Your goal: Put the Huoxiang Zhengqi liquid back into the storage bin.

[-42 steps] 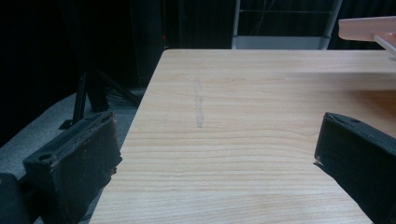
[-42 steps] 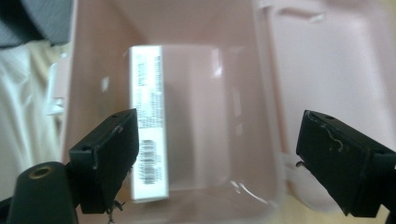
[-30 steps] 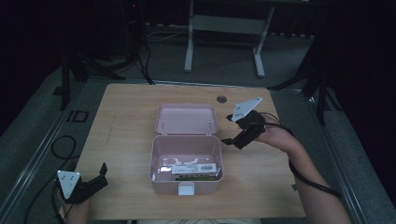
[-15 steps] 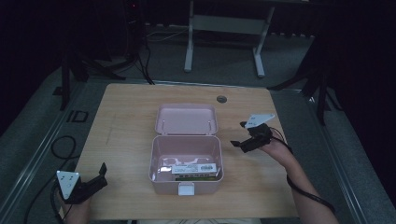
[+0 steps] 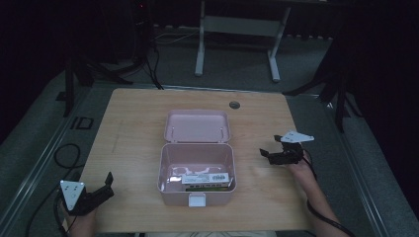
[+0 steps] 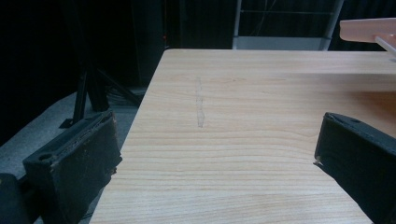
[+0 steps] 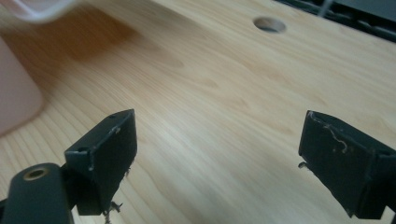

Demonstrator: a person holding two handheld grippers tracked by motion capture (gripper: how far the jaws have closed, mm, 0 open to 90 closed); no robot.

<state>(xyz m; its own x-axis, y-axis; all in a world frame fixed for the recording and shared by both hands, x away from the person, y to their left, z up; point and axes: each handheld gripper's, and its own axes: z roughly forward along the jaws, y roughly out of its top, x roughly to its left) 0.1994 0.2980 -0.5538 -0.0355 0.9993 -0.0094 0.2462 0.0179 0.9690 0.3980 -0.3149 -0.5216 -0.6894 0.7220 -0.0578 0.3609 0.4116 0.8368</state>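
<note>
An open pink box (image 5: 168, 173) stands in the middle of the wooden table (image 5: 133, 128), its lid (image 5: 197, 126) laid back. A white and green packet (image 5: 205, 179) lies inside near the front wall. My right gripper (image 5: 269, 146) hovers low, right of the box and apart from it. Its jaws stand open with nothing between them, over bare wood in the right gripper view (image 7: 217, 158). My left gripper (image 5: 107, 186) rests at the table's front left corner, open and empty, looking along the tabletop (image 6: 215, 154). The box's corner (image 7: 14, 98) shows at the left, the lid edge (image 6: 369, 30) at the upper right.
A round cable hole (image 5: 234, 104) lies behind the box, also seen ahead of the right gripper as the hole (image 7: 269, 24). Beyond the table's far edge stand a white frame (image 5: 200, 49) and dark stands (image 5: 69, 84). Cables lie on the floor at the left (image 5: 64, 153).
My right gripper has drawn back from the lid's right corner, moving toward the near right and lower over the table. The left gripper and the box have not moved.
</note>
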